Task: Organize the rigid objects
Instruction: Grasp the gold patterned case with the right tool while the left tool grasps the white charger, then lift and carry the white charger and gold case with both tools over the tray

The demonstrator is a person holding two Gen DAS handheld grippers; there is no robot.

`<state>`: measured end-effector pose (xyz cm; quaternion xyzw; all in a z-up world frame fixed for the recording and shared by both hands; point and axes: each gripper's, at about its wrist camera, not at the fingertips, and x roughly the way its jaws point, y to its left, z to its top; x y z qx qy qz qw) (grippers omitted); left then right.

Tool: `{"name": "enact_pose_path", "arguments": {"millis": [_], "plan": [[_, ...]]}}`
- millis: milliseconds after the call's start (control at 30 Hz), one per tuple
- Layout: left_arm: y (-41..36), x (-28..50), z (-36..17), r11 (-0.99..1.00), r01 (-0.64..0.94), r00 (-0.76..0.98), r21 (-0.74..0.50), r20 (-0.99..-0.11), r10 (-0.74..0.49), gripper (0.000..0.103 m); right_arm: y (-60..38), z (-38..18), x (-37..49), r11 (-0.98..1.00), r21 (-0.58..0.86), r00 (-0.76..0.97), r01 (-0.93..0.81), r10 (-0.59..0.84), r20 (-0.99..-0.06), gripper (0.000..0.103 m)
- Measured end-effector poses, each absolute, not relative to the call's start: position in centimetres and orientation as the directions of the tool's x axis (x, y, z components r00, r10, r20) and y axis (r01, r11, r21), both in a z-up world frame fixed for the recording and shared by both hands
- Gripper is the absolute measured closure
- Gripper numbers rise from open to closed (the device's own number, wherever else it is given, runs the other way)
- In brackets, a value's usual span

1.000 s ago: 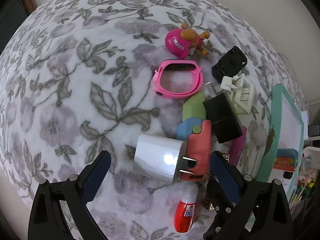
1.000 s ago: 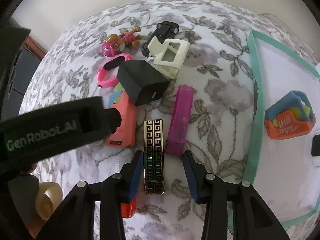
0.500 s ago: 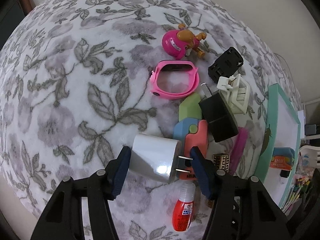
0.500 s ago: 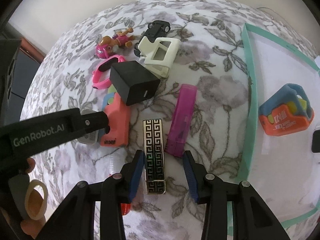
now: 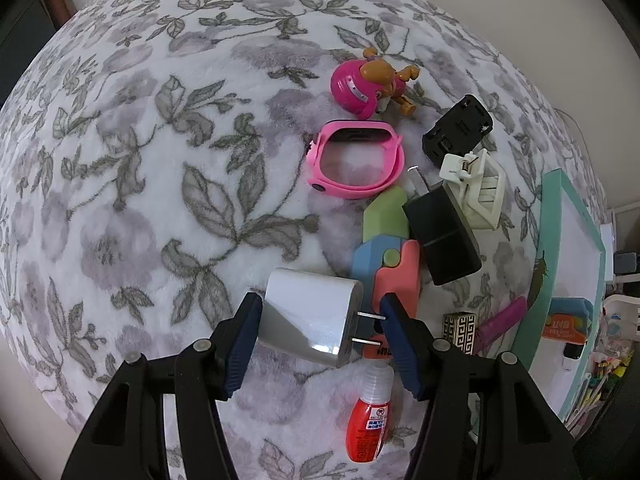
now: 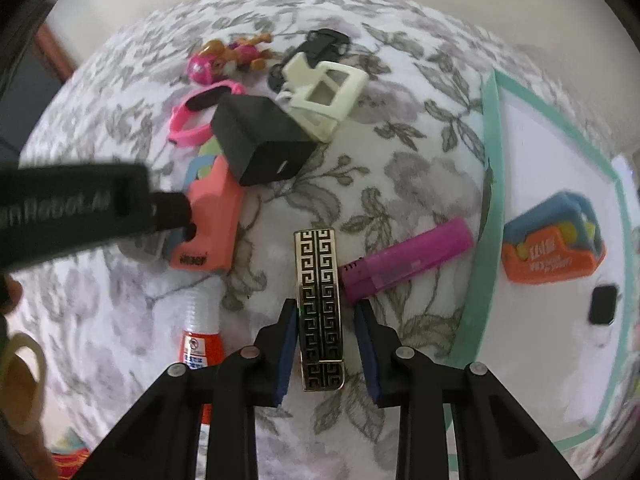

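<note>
My left gripper [image 5: 318,310] is shut on a white plug charger [image 5: 308,316]: one pad presses its flat end, the other its prongs. My right gripper [image 6: 325,307] points down over a black-and-gold patterned lighter [image 6: 320,304]. Its jaws are closing with the lighter between them. The left pad touches the lighter's edge and a narrow gap shows at the right pad. A purple lighter [image 6: 404,260] lies slanted just right of that finger. Both gripped things rest on the flowered blanket [image 5: 160,200].
A teal-rimmed white tray [image 6: 490,160] at the right holds an orange-and-blue item [image 6: 552,256]. Clustered on the blanket are a black charger [image 6: 260,140], coral cutter [image 6: 212,216], red glue bottle [image 5: 368,420], pink watch [image 5: 356,160], toy pup [image 5: 368,84], black car [image 5: 456,128] and cream clip [image 5: 480,188].
The left jaws closed from wide apart onto the white charger. The right jaws narrowed around the patterned lighter, and the purple lighter's far end swung towards the tray.
</note>
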<state>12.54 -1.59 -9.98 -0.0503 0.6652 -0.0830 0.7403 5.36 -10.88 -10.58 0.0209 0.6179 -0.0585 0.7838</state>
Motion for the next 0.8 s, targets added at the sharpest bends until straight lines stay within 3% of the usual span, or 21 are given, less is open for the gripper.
{"name": "enact_pose_path", "arguments": {"millis": [200, 800], "plan": [[-1.5, 12.5, -9.9, 0.983, 0.050, 0.103, -0.179, -0.978, -0.183, 0.041, -10.9, -10.5, 5.3, 0.992, -0.008, 0.235, 0.127, -0.037, -0.971, 0.080], [-0.5, 12.3, -3.6, 0.987, 0.044, 0.271, -0.153, -0.949, -0.159, 0.041, -16.9, -7.2, 4.6, 0.929, 0.252, 0.315, 0.273, 0.161, -0.935, 0.081]]}}
